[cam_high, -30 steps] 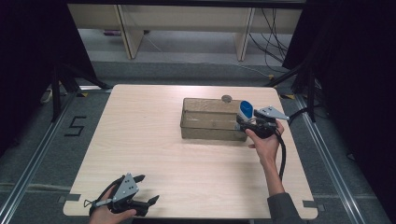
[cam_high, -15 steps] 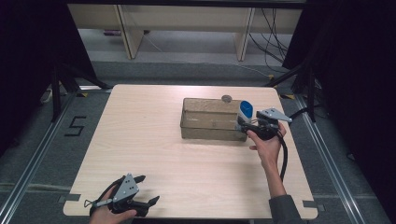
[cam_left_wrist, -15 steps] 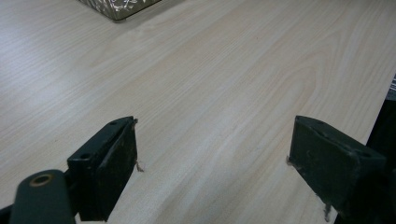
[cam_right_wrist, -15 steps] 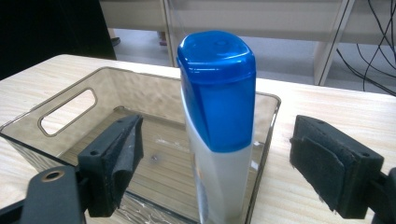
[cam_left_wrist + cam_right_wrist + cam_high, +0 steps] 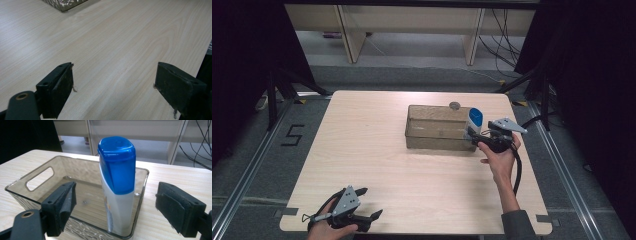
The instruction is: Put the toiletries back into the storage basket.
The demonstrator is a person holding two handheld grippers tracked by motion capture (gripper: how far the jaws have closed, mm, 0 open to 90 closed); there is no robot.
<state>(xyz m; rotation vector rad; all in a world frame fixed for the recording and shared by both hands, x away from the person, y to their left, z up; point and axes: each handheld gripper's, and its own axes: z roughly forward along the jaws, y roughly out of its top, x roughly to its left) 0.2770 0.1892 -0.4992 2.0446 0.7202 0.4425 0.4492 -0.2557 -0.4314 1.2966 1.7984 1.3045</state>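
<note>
Pale wooden table (image 5: 377,150), dark room

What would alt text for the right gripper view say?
A white bottle with a blue cap stands upright inside a clear plastic bin on a wooden table, between the open black jaws of the right gripper.

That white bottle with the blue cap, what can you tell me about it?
The bottle is flattish white plastic with a large glossy blue cap covering its upper part. It stands upright inside the clear smoky bin, against the end wall nearest the right gripper. That gripper's jaws stand wide apart on either side of it, touching nothing. A faint print shows low on its side, too small to read. In the high view it rises above the bin's rim.
</note>
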